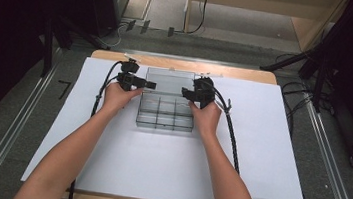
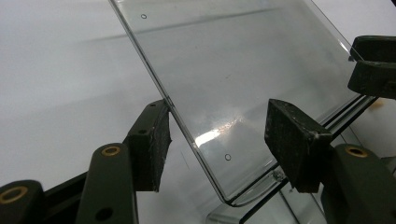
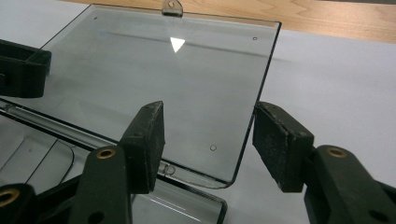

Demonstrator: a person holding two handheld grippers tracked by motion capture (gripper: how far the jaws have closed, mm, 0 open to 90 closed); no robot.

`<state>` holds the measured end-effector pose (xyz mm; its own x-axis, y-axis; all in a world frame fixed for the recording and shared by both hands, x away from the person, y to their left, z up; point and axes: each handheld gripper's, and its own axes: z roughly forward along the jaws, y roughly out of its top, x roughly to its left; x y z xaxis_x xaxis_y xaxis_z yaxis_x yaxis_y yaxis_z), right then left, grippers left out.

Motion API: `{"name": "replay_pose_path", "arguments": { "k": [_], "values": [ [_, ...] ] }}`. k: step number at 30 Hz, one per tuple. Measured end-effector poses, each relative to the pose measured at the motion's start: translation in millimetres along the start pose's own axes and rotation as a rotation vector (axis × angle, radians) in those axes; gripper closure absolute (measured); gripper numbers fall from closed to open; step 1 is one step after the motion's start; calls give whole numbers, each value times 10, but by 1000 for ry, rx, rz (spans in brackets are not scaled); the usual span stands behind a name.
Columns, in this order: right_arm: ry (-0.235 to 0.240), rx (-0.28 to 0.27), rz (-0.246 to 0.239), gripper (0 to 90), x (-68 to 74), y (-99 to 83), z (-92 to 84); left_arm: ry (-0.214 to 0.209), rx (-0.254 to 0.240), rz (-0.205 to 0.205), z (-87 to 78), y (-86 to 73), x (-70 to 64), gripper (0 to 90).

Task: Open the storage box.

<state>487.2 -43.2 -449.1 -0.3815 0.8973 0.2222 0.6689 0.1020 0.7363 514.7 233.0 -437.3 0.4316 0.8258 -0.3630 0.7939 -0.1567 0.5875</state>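
Clear plastic box (image 1: 165, 112) | lid (image 1: 169, 81) open | compartments bare | both tools apart

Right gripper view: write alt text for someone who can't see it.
Two black jaws of the right gripper stand open, straddling a side edge of a clear box's opened lid near its hinge, without pressing it. The lid lies back over white paper, its latch tab toward the wooden table edge. The left gripper sits at the far side.

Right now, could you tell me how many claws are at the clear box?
2: the left claw at the left edge of the open lid, the right claw at its right edge.
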Motion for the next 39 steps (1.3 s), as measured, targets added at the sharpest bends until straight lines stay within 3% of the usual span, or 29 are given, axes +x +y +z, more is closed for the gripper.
{"name": "replay_pose_path", "arguments": {
  "k": [39],
  "values": [
    [10, 13, 5, 466, -21, 1, 15, -46, 46, -98, 21, -5, 71, 417]
  ]
}}
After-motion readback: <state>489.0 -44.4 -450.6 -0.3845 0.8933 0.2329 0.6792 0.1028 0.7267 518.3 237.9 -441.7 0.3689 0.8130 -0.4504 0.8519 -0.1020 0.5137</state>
